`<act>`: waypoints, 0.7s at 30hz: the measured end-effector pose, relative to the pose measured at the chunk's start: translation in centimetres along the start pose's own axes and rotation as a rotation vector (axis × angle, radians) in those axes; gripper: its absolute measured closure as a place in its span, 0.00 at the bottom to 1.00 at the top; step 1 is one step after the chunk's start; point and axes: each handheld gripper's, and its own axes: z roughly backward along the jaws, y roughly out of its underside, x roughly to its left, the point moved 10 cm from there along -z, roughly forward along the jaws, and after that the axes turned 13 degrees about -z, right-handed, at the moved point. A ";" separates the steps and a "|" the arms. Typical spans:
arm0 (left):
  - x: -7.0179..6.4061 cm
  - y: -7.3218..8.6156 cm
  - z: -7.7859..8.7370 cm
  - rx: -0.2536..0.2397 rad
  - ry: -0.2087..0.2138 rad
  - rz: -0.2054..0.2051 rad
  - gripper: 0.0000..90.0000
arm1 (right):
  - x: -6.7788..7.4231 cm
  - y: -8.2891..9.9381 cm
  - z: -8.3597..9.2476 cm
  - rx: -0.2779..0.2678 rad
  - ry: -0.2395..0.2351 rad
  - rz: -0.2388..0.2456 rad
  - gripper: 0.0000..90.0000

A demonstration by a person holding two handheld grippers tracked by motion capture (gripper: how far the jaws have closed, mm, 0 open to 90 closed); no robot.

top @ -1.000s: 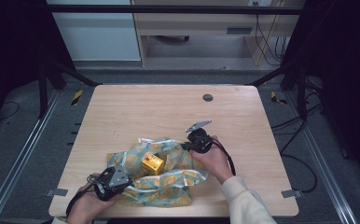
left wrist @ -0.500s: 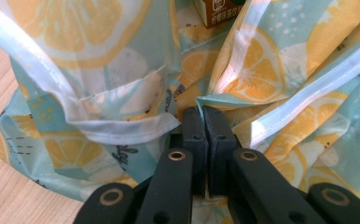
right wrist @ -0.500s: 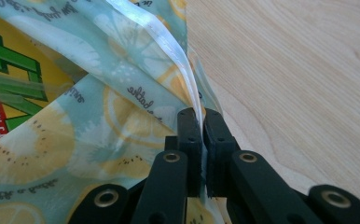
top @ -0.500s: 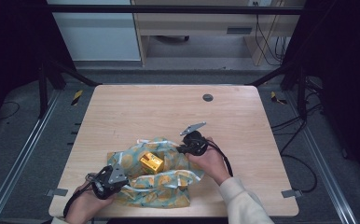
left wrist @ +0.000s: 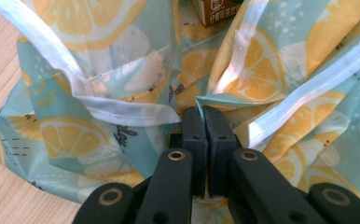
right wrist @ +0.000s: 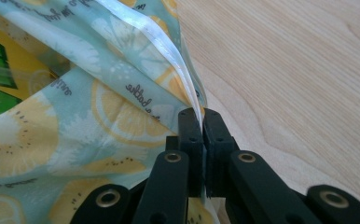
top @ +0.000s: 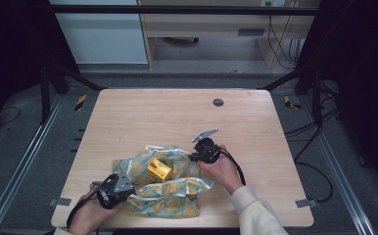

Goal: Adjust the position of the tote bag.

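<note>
A teal cloth printed with lemon slices [top: 172,188] lies crumpled on the near part of the wooden table [top: 177,117]. A small yellow carton [top: 158,170] sits upright in its folds. My left gripper [top: 129,187] is at the cloth's near-left side, shut on a fold of the cloth [left wrist: 225,93] below the white hem; the carton [left wrist: 218,11] stands beyond. My right gripper [top: 195,156] is at the cloth's right edge, shut on the white hem [right wrist: 187,88], with the carton's yellow and green print [right wrist: 1,70] to the left.
A dark round grommet [top: 218,102] sits in the table's far half. Metal frame rails [top: 20,161] run along both sides of the table. Cables [top: 319,171] trail over the floor to the right.
</note>
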 end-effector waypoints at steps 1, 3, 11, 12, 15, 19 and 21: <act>0.0 0.0 0.0 -0.002 -0.002 -0.004 0.98 | -0.1 0.1 -0.1 0.005 0.008 0.001 0.98; -0.1 -0.1 0.0 -0.003 -0.001 -0.009 0.97 | -0.4 0.4 -0.3 0.015 0.016 -0.007 0.98; -0.2 0.0 0.0 0.007 0.006 -0.020 0.99 | -1.5 0.9 -0.2 0.010 0.030 -0.025 0.99; -0.1 0.0 0.0 0.009 0.005 -0.019 0.99 | -1.7 0.8 -0.1 0.006 0.035 -0.030 0.99; -0.1 0.1 0.0 0.009 0.008 -0.019 1.00 | -2.2 0.6 0.3 -0.019 0.047 -0.022 0.99; -0.2 0.1 0.0 0.013 0.010 -0.021 1.00 | -2.8 0.3 0.8 -0.040 0.059 -0.033 0.99; -0.2 0.1 0.0 0.014 0.011 -0.023 1.00 | -3.1 0.2 0.9 -0.053 0.067 -0.018 0.99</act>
